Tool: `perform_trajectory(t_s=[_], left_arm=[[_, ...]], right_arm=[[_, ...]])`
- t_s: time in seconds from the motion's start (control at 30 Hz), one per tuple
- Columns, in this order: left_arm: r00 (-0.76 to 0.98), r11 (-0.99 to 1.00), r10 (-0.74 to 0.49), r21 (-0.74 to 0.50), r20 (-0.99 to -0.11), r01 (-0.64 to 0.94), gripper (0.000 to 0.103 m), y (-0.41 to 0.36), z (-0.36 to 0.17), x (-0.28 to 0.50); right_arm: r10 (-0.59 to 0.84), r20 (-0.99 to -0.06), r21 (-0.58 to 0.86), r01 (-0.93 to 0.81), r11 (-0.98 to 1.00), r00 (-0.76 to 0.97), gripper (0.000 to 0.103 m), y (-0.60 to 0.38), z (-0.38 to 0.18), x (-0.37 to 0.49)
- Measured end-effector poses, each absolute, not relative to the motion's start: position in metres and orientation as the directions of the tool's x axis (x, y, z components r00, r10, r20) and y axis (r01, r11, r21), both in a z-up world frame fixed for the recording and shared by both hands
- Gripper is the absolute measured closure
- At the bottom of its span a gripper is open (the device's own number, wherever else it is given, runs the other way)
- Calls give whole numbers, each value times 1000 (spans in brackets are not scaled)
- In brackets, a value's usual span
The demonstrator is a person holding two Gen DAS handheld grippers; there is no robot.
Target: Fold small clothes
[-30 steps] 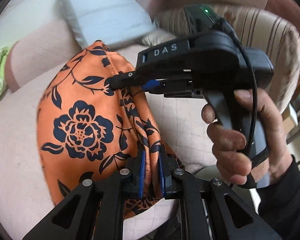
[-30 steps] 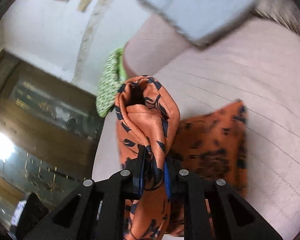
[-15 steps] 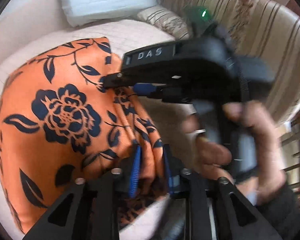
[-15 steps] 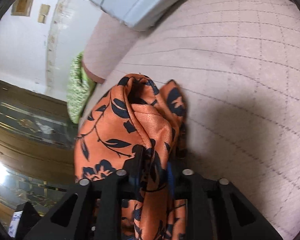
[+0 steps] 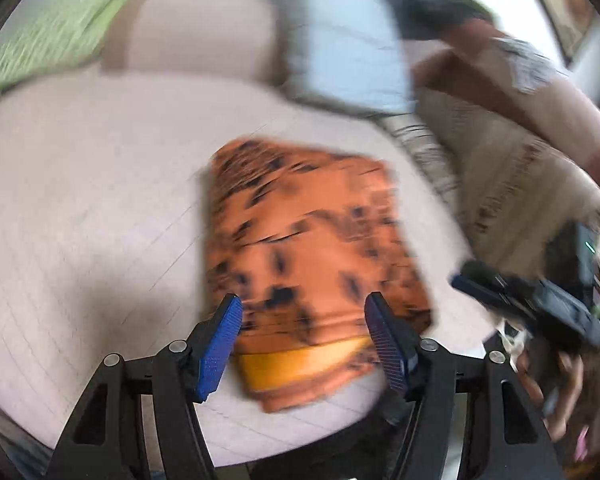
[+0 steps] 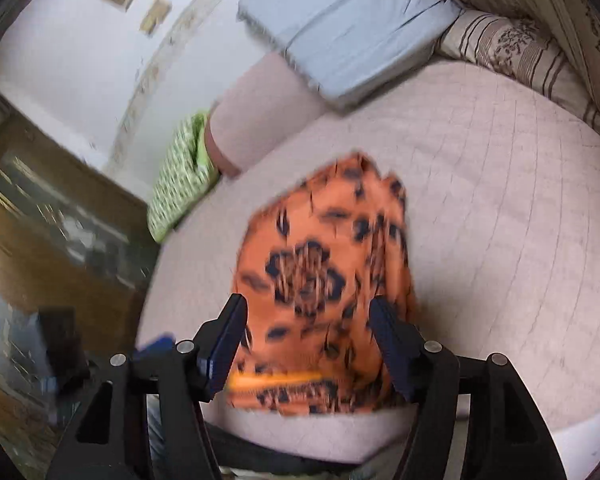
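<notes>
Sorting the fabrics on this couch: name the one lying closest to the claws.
The orange floral garment, folded flat on the pink cushion just ahead of both open claws. The green patterned cloth and pale blue pillow sit far back.

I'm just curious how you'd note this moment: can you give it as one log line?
left gripper: open | right gripper: open | cloth: folded, lying on cushion, held by neither

No legible text, labels, brand marks, numbers or signs in either wrist view. Both frames are motion-blurred. The body of the right gripper, seen in the left wrist view, shows no readable lettering.
</notes>
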State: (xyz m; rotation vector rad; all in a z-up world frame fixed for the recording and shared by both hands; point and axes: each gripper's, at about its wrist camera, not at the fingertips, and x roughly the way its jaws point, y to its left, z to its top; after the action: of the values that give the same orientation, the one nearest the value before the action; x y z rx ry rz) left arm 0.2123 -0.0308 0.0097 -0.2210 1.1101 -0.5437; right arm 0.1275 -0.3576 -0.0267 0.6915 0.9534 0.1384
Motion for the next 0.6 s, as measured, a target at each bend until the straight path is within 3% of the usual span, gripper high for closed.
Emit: perform_trajectory(t_s=[0.17, 0.27, 0.37, 0.4, 0.5, 0.6], left_arm=[[219, 828, -558, -519, -801, 213, 41, -41, -29, 222], [207, 838, -542, -506, -814, 205, 41, -51, -42, 217], [209, 848, -526, -488, -825, 209, 41, -56, -54, 218], [214, 854, -515, -473, -830, 218, 42, -58, -53, 216], [220, 858, -502, -450, -836, 249, 52, -60, -49, 215], [226, 865, -478, -409, -849, 290, 53, -64, -50, 213]], right_arm=[[254, -851, 432, 337, 837, 459, 54, -337, -67, 136], [311, -845, 474, 340, 812, 434, 64, -336, -85, 133], [281, -868, 440, 371, 818, 410, 82, -338, -91, 134], [281, -866, 443, 374, 815, 413, 95, -340, -92, 136], [310, -844, 486, 379, 788, 438, 96, -346, -85, 133], [236, -835, 444, 355, 823, 498, 96, -350, -48, 115]])
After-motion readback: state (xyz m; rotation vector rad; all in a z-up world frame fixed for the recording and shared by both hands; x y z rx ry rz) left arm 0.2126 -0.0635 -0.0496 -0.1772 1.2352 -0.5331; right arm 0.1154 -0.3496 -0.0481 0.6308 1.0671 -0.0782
